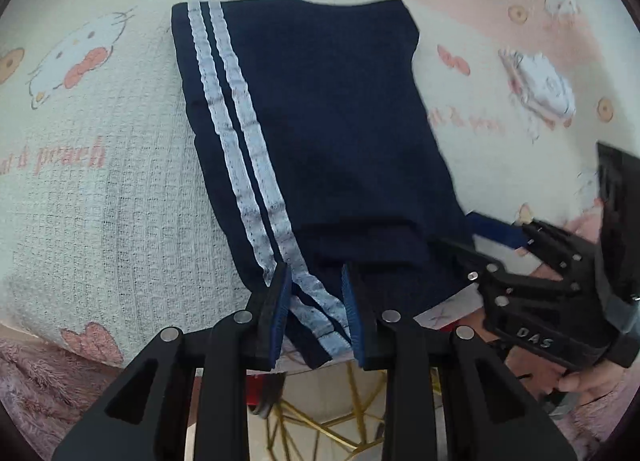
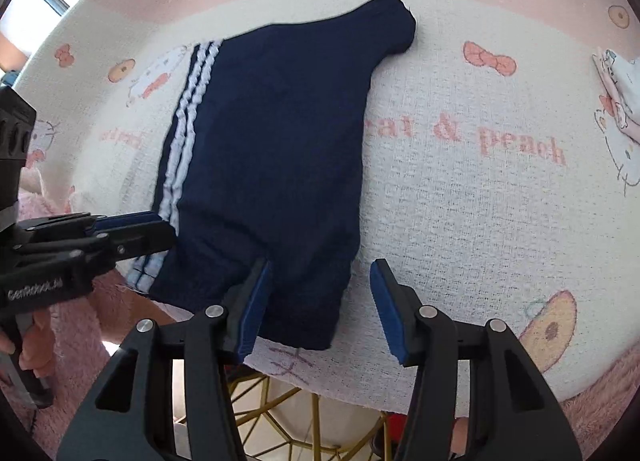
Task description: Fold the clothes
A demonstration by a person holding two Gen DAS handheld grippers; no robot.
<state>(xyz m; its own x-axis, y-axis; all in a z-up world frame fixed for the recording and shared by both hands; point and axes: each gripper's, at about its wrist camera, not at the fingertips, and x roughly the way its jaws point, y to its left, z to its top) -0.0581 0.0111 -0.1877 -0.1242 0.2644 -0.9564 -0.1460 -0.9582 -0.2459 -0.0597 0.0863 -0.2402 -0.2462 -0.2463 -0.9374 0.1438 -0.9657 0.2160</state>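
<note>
I see the navy shorts [image 1: 320,133] folded flat on the cat-print blanket [image 1: 100,189], white double stripe [image 1: 240,133] running down their left side, waistband end far, hem end near at the blanket's near edge.

My left gripper [image 1: 316,293] sits at the near-left corner of the shorts, jaws partly apart, the striped hem edge lying between the two blue pads [image 1: 282,301]. I can't tell if the pads actually touch the cloth. In the right wrist view the same gripper [image 2: 160,227] comes in from the left, fingers lying close one over the other by the stripe [image 2: 180,149] at the near-left edge of the shorts [image 2: 272,165].

My right gripper [image 2: 320,301] is spread wide at the near-right corner. Its left finger [image 2: 252,301] is over the fabric near the hem, its right finger [image 2: 390,309] is over bare blanket [image 2: 480,221] just beside the shorts' right edge, so the corner lies between them, nothing pinched. From the left wrist view that gripper [image 1: 496,237] reaches in from the right, tips at the shorts' near-right edge, a hand [image 1: 580,381] on its handle.

Below the blanket edge, a gold wire frame [image 2: 280,413] shows. Fuzzy pink fabric [image 2: 72,341] lies near-left, beside a hand [image 2: 34,341] on the left gripper's handle.
</note>
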